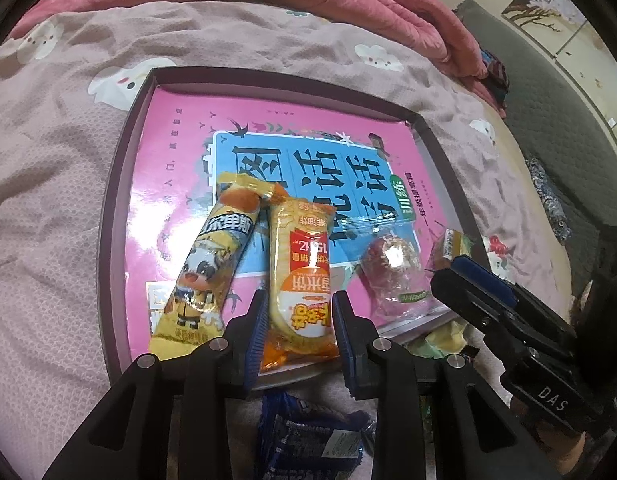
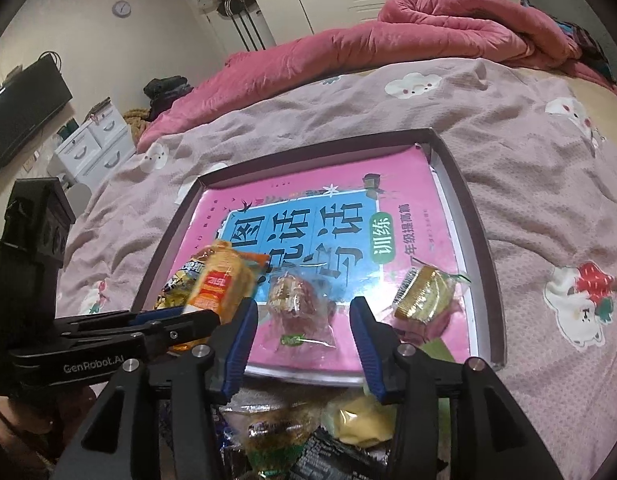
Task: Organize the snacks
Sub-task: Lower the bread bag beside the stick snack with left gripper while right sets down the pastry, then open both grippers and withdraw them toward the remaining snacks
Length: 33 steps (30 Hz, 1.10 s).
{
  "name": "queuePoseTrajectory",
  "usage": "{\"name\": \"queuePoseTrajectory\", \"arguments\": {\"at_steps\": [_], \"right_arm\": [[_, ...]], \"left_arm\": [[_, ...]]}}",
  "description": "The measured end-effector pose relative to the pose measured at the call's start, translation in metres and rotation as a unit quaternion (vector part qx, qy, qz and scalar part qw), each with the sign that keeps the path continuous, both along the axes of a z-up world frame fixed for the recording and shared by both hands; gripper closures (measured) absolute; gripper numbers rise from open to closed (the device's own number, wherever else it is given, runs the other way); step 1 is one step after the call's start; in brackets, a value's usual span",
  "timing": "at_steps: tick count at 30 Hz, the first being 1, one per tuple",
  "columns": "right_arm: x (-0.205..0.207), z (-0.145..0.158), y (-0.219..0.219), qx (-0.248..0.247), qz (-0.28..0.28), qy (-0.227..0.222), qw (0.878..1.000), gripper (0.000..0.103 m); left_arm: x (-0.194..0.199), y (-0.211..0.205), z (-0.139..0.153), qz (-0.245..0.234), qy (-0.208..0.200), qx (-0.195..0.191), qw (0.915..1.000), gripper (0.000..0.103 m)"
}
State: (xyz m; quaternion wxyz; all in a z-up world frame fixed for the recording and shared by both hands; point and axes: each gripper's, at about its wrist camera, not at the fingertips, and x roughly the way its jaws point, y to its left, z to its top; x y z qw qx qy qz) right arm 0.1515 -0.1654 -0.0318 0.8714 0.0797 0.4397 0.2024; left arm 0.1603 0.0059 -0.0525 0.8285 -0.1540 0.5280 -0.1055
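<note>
A shallow dark-rimmed tray (image 1: 124, 152) lined with a pink book lies on the bed. In it lie a yellow cow-print stick pack (image 1: 200, 268), an orange rice-cracker pack (image 1: 300, 276), a clear-wrapped reddish snack (image 1: 392, 272) and a gold-green wrapped cake (image 2: 424, 292). My left gripper (image 1: 300, 304) stands open, its fingers either side of the orange pack's near end. My right gripper (image 2: 304, 312) is open and empty, just in front of the clear-wrapped snack (image 2: 296, 304). The right gripper also shows in the left wrist view (image 1: 468, 276).
A loose pile of snacks lies before the tray's near edge: a blue pack (image 1: 308, 436), a yellowish one (image 2: 360, 420), a clear-wrapped one (image 2: 276, 432). A rolled pink quilt (image 2: 428, 28) lies at the far side of the bed. White drawers (image 2: 92, 148) stand at left.
</note>
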Motion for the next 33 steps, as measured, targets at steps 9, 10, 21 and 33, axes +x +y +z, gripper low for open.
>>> {"name": "queuePoseTrajectory", "arguments": {"at_steps": [9, 10, 21, 33], "right_arm": [[-0.005, 0.004, -0.002, 0.004, 0.0, -0.002, 1.0, 0.055], [-0.005, 0.004, -0.002, 0.004, 0.001, -0.003, 1.0, 0.055], [-0.012, 0.018, -0.003, 0.006, 0.001, -0.026, 1.0, 0.051], [-0.029, 0.036, -0.017, 0.009, -0.009, -0.047, 0.999, 0.047]], "left_arm": [[-0.002, 0.0, 0.004, 0.0, -0.005, 0.0, 1.0, 0.065], [-0.003, -0.001, 0.005, 0.0, -0.005, 0.0, 1.0, 0.064], [-0.013, 0.002, 0.019, 0.004, -0.015, -0.005, 0.9999, 0.056], [-0.028, 0.005, 0.043, 0.007, -0.036, -0.017, 0.9992, 0.046]]}}
